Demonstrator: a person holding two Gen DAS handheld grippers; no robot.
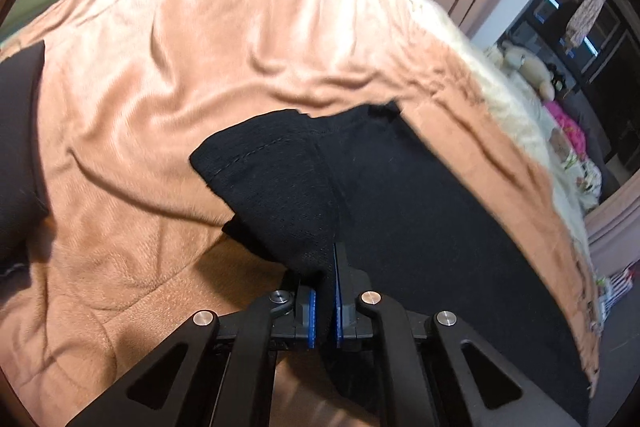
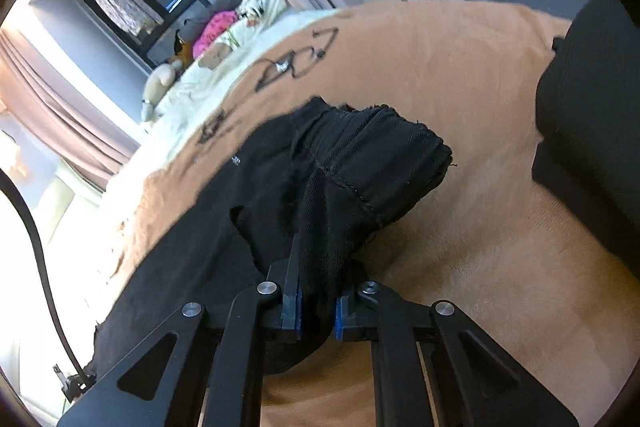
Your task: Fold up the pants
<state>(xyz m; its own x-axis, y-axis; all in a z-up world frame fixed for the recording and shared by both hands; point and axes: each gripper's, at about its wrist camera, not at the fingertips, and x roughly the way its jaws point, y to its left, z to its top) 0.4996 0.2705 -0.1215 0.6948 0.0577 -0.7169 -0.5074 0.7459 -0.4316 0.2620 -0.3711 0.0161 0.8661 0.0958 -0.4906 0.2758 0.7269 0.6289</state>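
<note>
Left wrist view: we see the left gripper (image 1: 325,301) fingers clamped on a black pants (image 1: 400,207) edge over the orange blanket (image 1: 200,67). Right gripper (image 2: 318,311) fingers likewise clamp bunched pants fabric.

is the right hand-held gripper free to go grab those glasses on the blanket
Probably not yet: the right hand-held gripper is shut on the black pants. The glasses lie uncovered farther along the blanket, beyond the pants.

Pants (image 1: 400,195) hide tongs' tips; eyeglasses (image 2: 298,61) blurred
</note>
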